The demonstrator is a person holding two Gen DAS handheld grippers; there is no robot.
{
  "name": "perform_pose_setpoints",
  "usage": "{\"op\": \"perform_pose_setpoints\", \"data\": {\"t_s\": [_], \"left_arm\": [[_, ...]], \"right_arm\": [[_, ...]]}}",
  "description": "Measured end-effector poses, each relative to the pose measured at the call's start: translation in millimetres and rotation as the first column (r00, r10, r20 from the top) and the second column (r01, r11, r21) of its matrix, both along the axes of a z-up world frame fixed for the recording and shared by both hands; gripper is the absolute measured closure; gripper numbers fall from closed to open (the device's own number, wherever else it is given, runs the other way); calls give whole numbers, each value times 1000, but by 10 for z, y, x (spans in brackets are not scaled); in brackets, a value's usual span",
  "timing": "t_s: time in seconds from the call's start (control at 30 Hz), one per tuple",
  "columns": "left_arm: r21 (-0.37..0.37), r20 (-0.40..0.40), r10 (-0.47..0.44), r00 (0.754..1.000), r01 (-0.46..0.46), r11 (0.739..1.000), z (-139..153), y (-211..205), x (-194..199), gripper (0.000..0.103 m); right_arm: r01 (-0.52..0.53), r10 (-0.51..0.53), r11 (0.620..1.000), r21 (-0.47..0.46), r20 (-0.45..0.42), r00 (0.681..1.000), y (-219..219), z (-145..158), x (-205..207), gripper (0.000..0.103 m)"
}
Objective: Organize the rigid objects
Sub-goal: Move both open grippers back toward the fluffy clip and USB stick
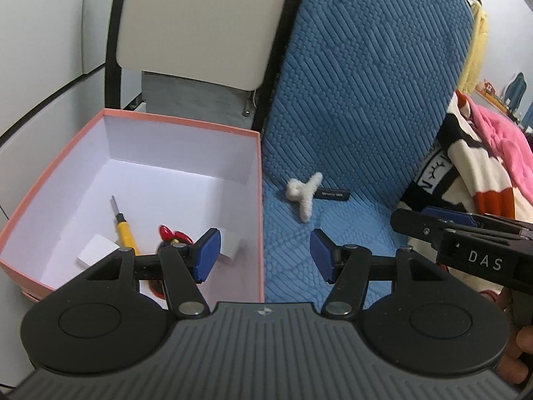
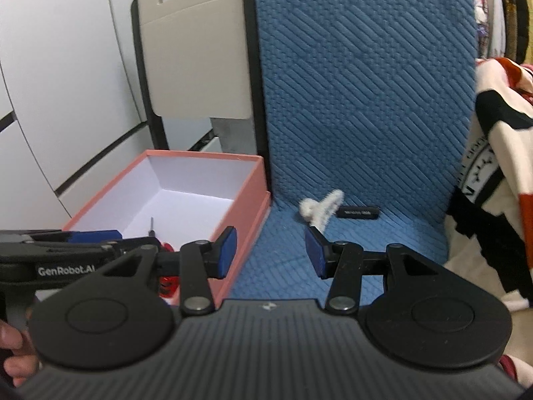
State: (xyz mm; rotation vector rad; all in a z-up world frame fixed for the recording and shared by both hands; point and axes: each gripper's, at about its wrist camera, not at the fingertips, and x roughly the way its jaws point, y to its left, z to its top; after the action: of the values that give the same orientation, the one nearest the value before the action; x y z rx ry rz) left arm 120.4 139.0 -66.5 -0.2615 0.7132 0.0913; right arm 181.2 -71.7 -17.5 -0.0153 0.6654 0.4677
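Both your tools, left (image 1: 265, 255) and right (image 2: 271, 252), gape wide and empty; the fluffy white clip (image 1: 304, 195) lies mid-frame beside the pink box (image 1: 186, 123) at left.

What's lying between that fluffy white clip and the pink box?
Nothing. Only bare blue quilted cushion separates the fluffy white clip from the pink box, clearest in the left wrist view. The small black bar lies on the clip's far side.
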Motion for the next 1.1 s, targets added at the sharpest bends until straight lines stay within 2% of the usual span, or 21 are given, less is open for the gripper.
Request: {"op": "perform_pose_setpoints", "data": {"t_s": [0.2,0.47,0.7,0.97,1.1], "left_arm": [[25,-20,-39,999,40,999,-84,-244,53,38],[3,-44,-82,996,82,997,-258,-544,126,38],[16,-52,-98,994,99,995,-414,-796,108,36],[8,-77,-81,994,82,997,-687,-822,221,35],[33,-71,-79,994,81,996,-772,-835,340,33]], "right_arm": [[36,-36,999,-23,-4,999,-277,-189,-87,54],[70,-70,996,-60,1,998,-598,-388,-207,54],[79,-81,993,-93,-13,997,-809,-557,-299,54],[110,-112,991,-73,-20,994,-847,-634,-205,54],[116,-117,992,-44,-34,993,-864,-662,-82,54]]}}
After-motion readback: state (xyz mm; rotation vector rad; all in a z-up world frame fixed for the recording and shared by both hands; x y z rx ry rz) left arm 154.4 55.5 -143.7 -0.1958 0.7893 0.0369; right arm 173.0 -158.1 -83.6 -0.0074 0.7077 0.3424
